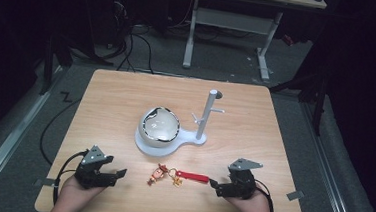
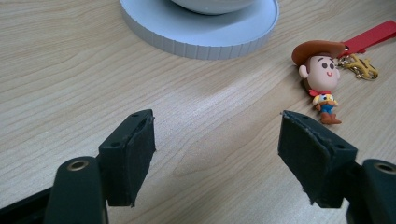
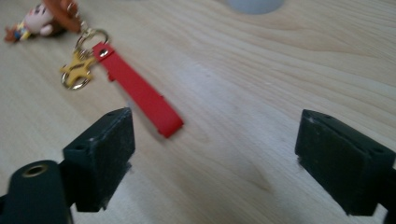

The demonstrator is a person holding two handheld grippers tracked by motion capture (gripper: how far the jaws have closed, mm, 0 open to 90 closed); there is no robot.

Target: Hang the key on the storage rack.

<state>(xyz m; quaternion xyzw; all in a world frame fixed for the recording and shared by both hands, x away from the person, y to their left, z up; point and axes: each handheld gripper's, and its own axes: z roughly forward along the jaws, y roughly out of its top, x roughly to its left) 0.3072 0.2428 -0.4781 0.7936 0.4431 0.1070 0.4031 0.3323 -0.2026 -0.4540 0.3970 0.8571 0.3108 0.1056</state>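
A keychain lies on the wooden table (image 1: 126, 96) near its front edge. It has a small cowboy figure (image 1: 158, 174), a gold star charm (image 3: 77, 70) and a red strap (image 1: 191, 176). My left gripper (image 1: 116, 175) rests to the left of the figure, open, nothing between its jaws (image 2: 217, 149); the figure (image 2: 322, 77) lies ahead to its right. My right gripper (image 1: 213, 186) sits just right of the strap's end, open (image 3: 215, 154). The red strap (image 3: 137, 91) ends close to its left jaw, not between the pads.
A white stand (image 1: 204, 118) with a pole and small pegs rises behind the keychain. On its round base (image 2: 201, 28) sits a pale dome-shaped bowl (image 1: 160, 126). Bare wood stretches to the left, right and far side of the stand.
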